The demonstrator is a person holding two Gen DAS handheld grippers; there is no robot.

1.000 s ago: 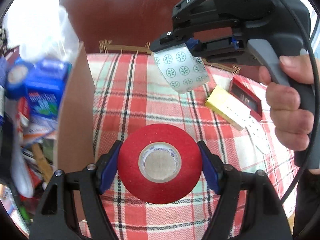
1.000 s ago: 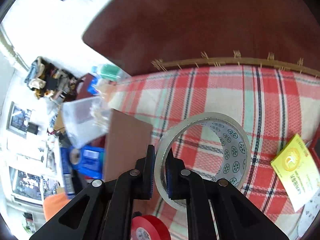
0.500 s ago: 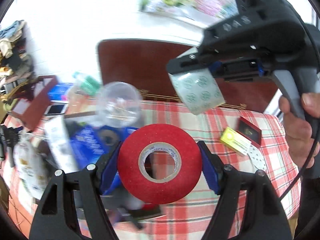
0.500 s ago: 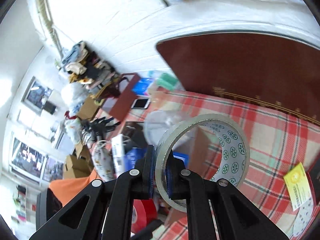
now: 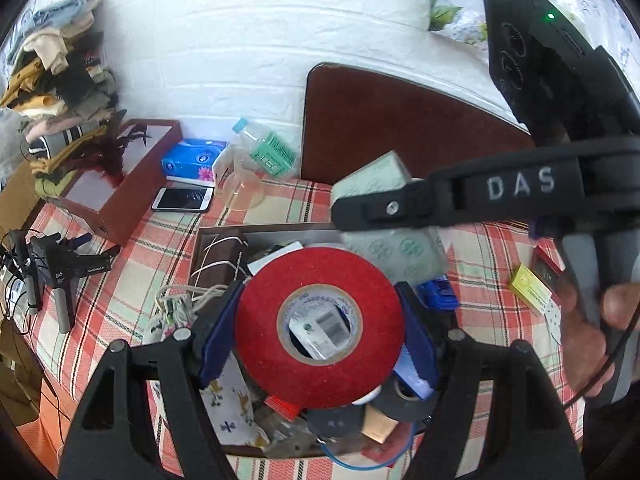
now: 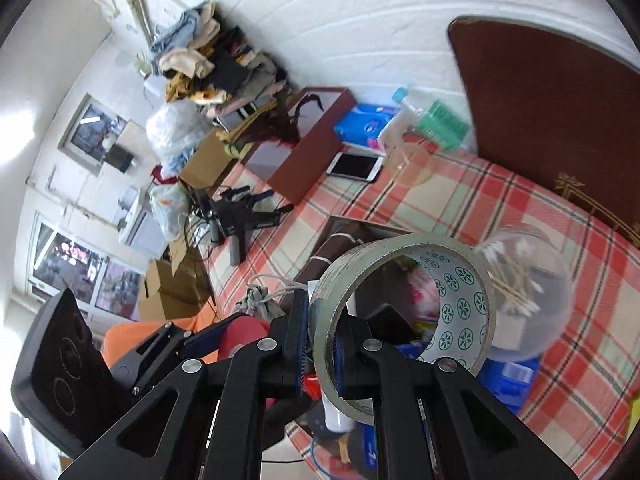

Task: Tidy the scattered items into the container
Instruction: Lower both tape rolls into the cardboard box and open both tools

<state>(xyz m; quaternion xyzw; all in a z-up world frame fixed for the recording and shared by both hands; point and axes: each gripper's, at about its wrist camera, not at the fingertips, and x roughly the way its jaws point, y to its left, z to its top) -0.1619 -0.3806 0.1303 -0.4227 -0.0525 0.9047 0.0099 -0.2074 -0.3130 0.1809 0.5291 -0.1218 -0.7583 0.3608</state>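
Carrying: both rolls now above the box point(image 5: 208, 236), off the plaid cloth a second ago
Left gripper point(image 5: 318, 330): clamping red tape point(image 5: 320, 320)
Right gripper point(image 6: 322, 350): pinching patterned tape point(image 6: 452, 300)
Next: likely release into box

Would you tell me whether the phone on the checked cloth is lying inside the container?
No, the phone lies on the checked cloth outside the container, near the blue tissue pack.
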